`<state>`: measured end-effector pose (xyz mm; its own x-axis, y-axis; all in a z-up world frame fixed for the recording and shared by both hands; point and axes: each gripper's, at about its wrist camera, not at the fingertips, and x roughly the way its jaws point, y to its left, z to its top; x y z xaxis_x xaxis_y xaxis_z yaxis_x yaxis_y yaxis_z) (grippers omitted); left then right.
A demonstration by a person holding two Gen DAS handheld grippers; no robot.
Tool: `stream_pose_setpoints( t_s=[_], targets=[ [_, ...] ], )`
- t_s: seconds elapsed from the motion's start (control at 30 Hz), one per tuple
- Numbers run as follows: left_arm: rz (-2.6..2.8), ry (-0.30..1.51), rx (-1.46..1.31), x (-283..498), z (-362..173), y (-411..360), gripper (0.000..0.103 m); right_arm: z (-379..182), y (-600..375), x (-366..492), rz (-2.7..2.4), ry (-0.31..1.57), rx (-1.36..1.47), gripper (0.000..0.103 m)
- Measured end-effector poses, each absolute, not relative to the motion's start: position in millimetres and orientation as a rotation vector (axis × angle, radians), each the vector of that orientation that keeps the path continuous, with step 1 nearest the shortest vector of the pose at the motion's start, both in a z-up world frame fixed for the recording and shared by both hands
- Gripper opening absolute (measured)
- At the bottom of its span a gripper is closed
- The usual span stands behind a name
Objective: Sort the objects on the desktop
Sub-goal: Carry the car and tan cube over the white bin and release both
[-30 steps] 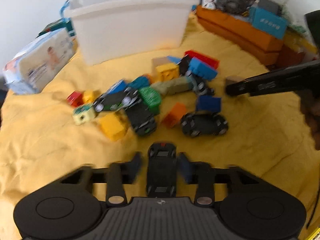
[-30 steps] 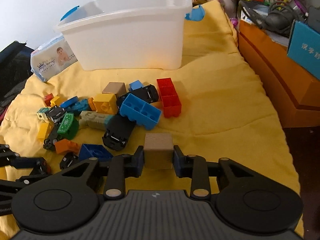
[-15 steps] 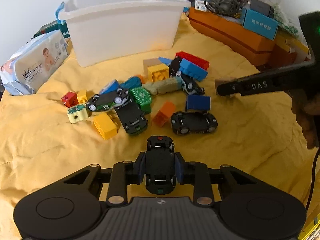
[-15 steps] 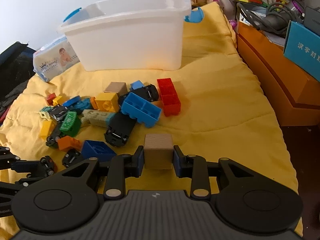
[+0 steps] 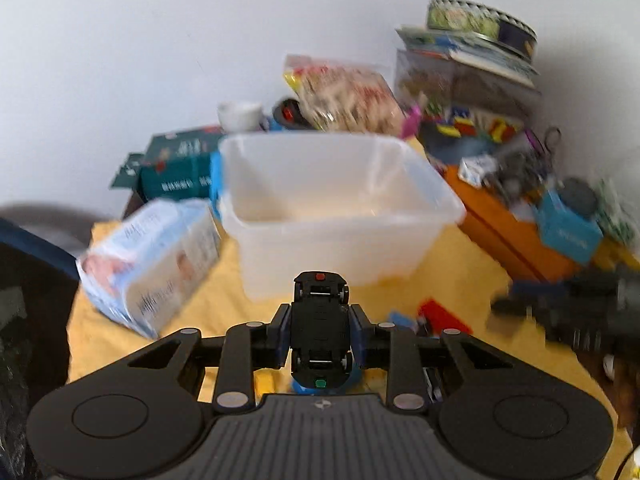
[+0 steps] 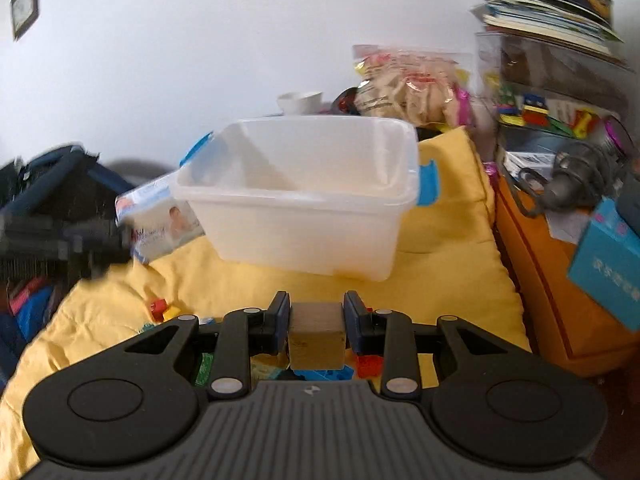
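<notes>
My left gripper (image 5: pixel 320 330) is shut on a black toy car (image 5: pixel 320 320), held upside down in the air in front of the white plastic bin (image 5: pixel 336 216). My right gripper (image 6: pixel 317 322) is shut on a tan wooden cube (image 6: pixel 317 336), raised and facing the same bin (image 6: pixel 304 216). The bin looks empty. The pile of bricks and cars on the yellow cloth is mostly hidden below both grippers; a red brick (image 5: pixel 442 314) and small red and yellow bricks (image 6: pixel 162 308) show. The right gripper appears blurred at the right of the left wrist view (image 5: pixel 560 312).
A wet-wipes pack (image 5: pixel 152 256) lies left of the bin. An orange box (image 6: pixel 560 292) with a blue carton (image 6: pixel 608 268) and cables stands at the right. A snack bag (image 6: pixel 408 88), a cup and stacked clutter sit behind the bin by the wall.
Both grippers have lifted up from the cloth with their loads and tilted toward the bin, which now looks closer and shows its inside. The pile has dropped out of view.
</notes>
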<state>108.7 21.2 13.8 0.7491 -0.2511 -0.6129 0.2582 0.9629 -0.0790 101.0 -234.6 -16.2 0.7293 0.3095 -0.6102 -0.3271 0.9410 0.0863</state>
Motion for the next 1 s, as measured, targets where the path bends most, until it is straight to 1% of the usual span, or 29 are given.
stream_pose_setpoints(
  t_s=[0.1,0.2,0.27,0.37,0.6,0.7,0.8,0.87,0.9,0.93,0.97,1.0],
  targets=[
    [-0.27,0.665,0.008,113.6,15.4,22.1,0.033,-32.5,-234.9,92.3,0.348,0.699,-0.026,0.033],
    [-0.27,0.673,0.008,116.0,13.8,19.8,0.033,-37.2,-237.3,90.4,0.337,0.708,-0.001,0.033],
    [-0.274,0.677,0.007,117.4,13.8,18.0,0.033,-31.4,-236.2,91.5,0.338,0.694,-0.002,0.033],
    [-0.281,0.673,0.008,124.8,21.9,16.0,0.033,-8.2,-232.6,101.2,0.357,0.633,-0.023,0.033],
    [-0.267,0.617,0.02,178.9,55.5,-0.8,0.033,51.8,-221.3,172.1,0.351,0.525,0.012,0.033],
    [-0.248,0.632,-0.011,207.3,59.0,-3.7,0.033,56.9,-213.3,203.9,0.348,0.529,0.012,0.033],
    [-0.229,0.662,-0.023,231.2,51.9,-4.8,0.033,48.3,-208.3,234.7,0.34,0.562,0.017,0.033],
    [-0.201,0.683,-0.006,242.7,41.5,-6.3,0.045,38.4,-204.7,252.2,0.343,0.597,0.012,0.034],
    [-0.187,0.693,-0.002,246.1,36.8,-5.3,0.059,34.4,-203.2,258.2,0.343,0.607,-0.003,0.035],
    [-0.166,0.695,0.006,247.9,33.1,-3.5,0.065,31.3,-203.1,261.2,0.335,0.609,-0.016,0.05],
    [-0.147,0.691,0.014,247.5,31.2,-1.4,0.065,30.9,-204.4,259.6,0.332,0.597,-0.021,0.061],
    [-0.142,0.689,0.017,246.1,30.6,1.4,0.065,31.4,-205.8,257.9,0.334,0.589,-0.023,0.059]
  ],
)
